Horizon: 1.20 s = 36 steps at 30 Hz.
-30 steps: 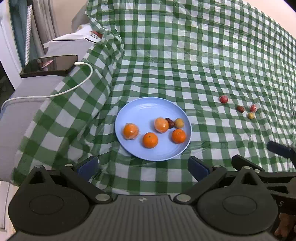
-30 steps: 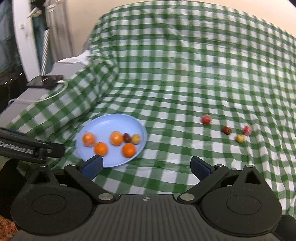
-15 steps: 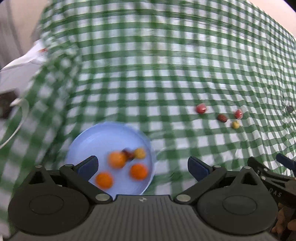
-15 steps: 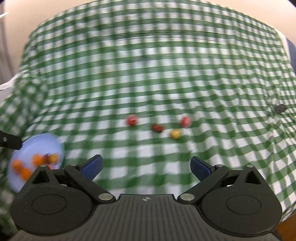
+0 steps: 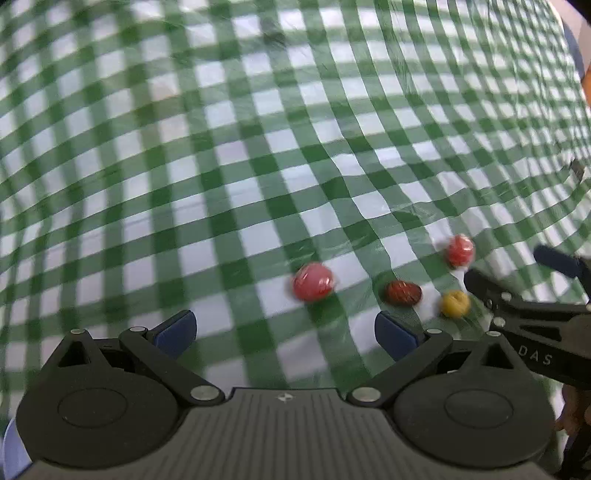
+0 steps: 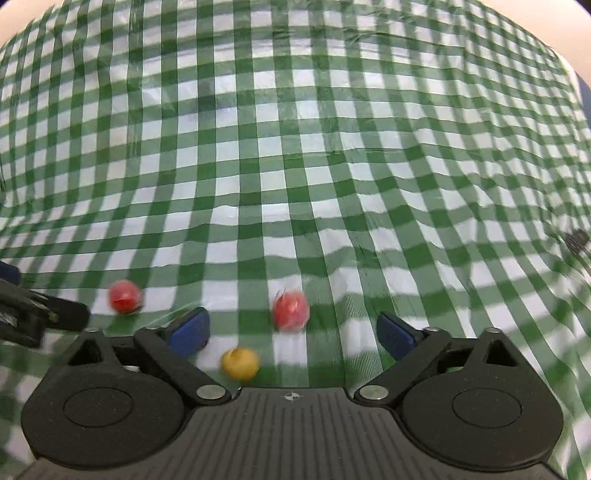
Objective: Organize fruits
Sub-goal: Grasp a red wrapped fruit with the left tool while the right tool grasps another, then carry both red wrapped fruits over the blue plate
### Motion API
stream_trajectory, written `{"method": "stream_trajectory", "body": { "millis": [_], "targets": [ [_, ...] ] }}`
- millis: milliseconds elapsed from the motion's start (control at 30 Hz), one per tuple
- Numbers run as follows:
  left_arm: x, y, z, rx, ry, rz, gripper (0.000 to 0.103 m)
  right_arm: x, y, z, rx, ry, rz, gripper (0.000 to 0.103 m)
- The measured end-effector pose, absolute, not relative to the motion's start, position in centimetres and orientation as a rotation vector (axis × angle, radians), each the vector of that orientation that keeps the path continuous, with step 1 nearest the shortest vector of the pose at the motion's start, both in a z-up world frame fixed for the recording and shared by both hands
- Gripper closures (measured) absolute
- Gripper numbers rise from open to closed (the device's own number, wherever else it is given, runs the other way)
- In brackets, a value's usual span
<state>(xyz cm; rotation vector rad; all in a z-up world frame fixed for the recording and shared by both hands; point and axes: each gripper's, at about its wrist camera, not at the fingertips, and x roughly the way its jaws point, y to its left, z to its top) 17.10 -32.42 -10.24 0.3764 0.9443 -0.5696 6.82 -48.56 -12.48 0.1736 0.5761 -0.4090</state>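
Two close downward wrist views, shared fruits (image 5: 313, 286)

A green-and-white checked cloth (image 6: 295, 166) is spread over nearly the whole field in both wrist views; creases and soft folds are seen across it, with glossy highlights from overhead light. A pale wall (image 6: 576, 33) is glimpsed beyond its far right edge. A small dark mark (image 6: 578, 240) is visible at right.
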Motion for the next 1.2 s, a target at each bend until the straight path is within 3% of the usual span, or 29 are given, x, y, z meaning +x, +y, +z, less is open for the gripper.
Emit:
{"method": "stream_trajectory", "body": {
  "millis": [100, 233, 300, 333, 367, 400, 433, 467, 800, 1200],
  "targets": [
    [18.6, -34.2, -11.9, 0.408, 0.953, -0.567, 0.000, 8.9, -49.8, -13.7, 0.160, 0.592, -0.383, 0.027],
    [20.0, -35.2, -13.2, 0.401, 0.968, -0.561, 0.000, 10.8, -50.9, -15.3, 0.176, 0.625, -0.373, 0.035],
    [20.5, -35.5, -13.8, 0.394, 0.978, -0.554, 0.001, 11.2, -51.4, -16.1, 0.194, 0.657, -0.376, 0.047],
    [20.6, -35.5, -13.9, 0.391, 0.978, -0.548, 0.017, 11.1, -51.6, -16.4, 0.212, 0.644, -0.375, 0.048],
    [20.6, -35.5, -14.0, 0.397, 0.982, -0.540, 0.042, 10.9, -51.7, -16.4, 0.217, 0.635, -0.373, 0.063],
    [20.7, -35.5, -14.1, 0.401, 1.000, -0.555, 0.051, 10.8, -51.7, -16.4, 0.214, 0.633, -0.366, 0.073],
    [20.7, -35.3, -13.8, 0.377, 1.012, -0.574, 0.066, 10.7, -51.8, -16.4, 0.215, 0.632, -0.369, 0.073],
    [20.6, -35.1, -13.5, 0.367, 1.015, -0.568, 0.069, 10.6, -51.9, -16.3, 0.222, 0.627, -0.382, 0.073],
    [17.2, -31.6, -7.4, 0.353, 0.961, -0.540, 0.069, 6.8, -50.2, -11.1, 0.211, 0.560, -0.396, 0.073],
    [8.5, -20.8, 0.1, 0.337, 0.900, -0.447, 0.069, -1.2, -39.3, -4.6, 0.202, 0.506, -0.182, 0.073]
  ]
}}
